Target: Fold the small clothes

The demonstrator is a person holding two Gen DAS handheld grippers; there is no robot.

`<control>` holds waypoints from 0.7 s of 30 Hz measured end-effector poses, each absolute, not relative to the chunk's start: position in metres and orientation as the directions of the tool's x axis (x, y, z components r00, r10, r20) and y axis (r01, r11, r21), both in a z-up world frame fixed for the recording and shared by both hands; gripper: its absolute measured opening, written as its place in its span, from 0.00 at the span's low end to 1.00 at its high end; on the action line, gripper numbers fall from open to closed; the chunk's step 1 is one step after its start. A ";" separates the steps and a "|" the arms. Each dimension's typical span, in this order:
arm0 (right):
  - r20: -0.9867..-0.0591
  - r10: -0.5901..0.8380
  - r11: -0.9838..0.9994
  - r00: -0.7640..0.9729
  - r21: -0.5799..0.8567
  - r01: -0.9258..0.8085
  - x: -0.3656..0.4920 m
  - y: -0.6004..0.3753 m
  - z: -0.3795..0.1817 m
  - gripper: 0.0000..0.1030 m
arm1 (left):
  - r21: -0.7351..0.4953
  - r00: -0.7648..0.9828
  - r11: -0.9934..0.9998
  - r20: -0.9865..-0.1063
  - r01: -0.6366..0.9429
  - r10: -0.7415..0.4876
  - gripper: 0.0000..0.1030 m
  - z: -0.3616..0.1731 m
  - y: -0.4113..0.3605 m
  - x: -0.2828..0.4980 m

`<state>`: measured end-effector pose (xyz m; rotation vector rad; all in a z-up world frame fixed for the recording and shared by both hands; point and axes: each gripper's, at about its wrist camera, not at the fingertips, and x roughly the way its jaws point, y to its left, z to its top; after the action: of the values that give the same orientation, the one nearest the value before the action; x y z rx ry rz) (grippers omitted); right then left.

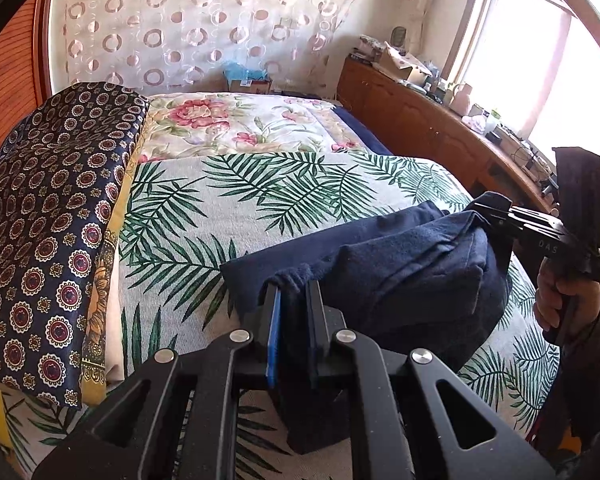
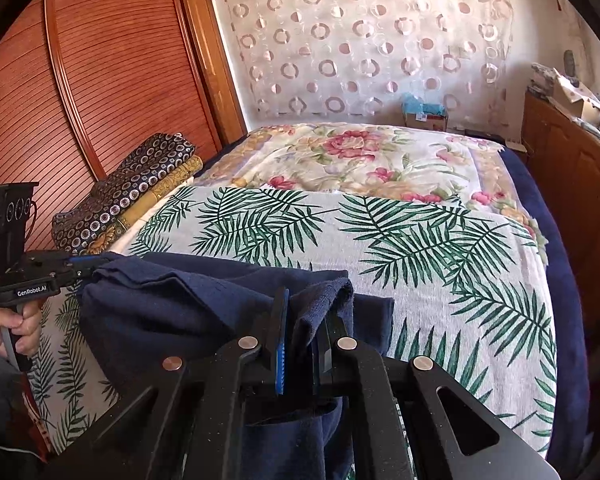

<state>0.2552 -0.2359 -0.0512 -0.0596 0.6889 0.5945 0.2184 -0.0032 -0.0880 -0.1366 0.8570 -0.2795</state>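
Navy garment [image 1: 400,264], a soft dark-blue piece, hangs between our two grippers over the near part of the palm-leaf cover [image 1: 228,208] on the bed, toward its near right corner as the left wrist view shows it. Our left gripper [image 1: 294,300] is clenched on one bunched edge of the cloth, blue pad against the fabric, and our right gripper [image 2: 304,320] pinches the opposite edge in the same way; in the left wrist view we see it clamped on the far end of the bundle, with a hand [image 1: 564,300] around its handle. The cloth sags in loose layers between the two grips, part of it resting on the cover.

We judge that we are mid-fold, carrying a doubled edge across. Next we need to bring both gripped corners forward together, level with each other, lay them onto the flat cover so the edges line up, and only then let go. The stacked patterned fabrics [image 1: 56,216] lie along the left edge of the bed, well apart.
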 end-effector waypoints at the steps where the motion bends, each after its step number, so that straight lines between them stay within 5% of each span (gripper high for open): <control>1: -0.615 0.497 0.833 0.612 0.140 -0.535 0.256 -0.236 -0.051 0.07 | -0.229 0.619 0.955 -0.727 0.187 -0.296 0.11 -0.088 -0.003 0.219; 6: -0.607 0.498 0.837 0.619 0.149 -0.527 0.252 -0.244 -0.045 0.07 | -0.215 0.619 0.958 -0.731 0.191 -0.287 0.11 -0.090 -0.005 0.219; 8: -0.592 0.494 0.845 0.637 0.152 -0.513 0.249 -0.249 -0.037 0.20 | -0.214 0.620 0.958 -0.730 0.193 -0.288 0.11 -0.089 -0.007 0.219; 16: -0.562 0.472 0.852 0.679 0.094 -0.515 0.222 -0.270 -0.024 0.38 | -0.235 0.627 0.948 -0.711 0.214 -0.318 0.14 -0.084 -0.002 0.217; 21: -0.570 0.469 0.847 0.675 0.072 -0.527 0.203 -0.283 -0.030 0.43 | -0.231 0.672 0.942 -0.660 0.243 -0.335 0.47 -0.065 0.007 0.203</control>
<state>0.2026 -0.2826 -0.0301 -0.1008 0.6117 0.5607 0.2034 0.0065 -0.0652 -0.1273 0.7679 -0.3264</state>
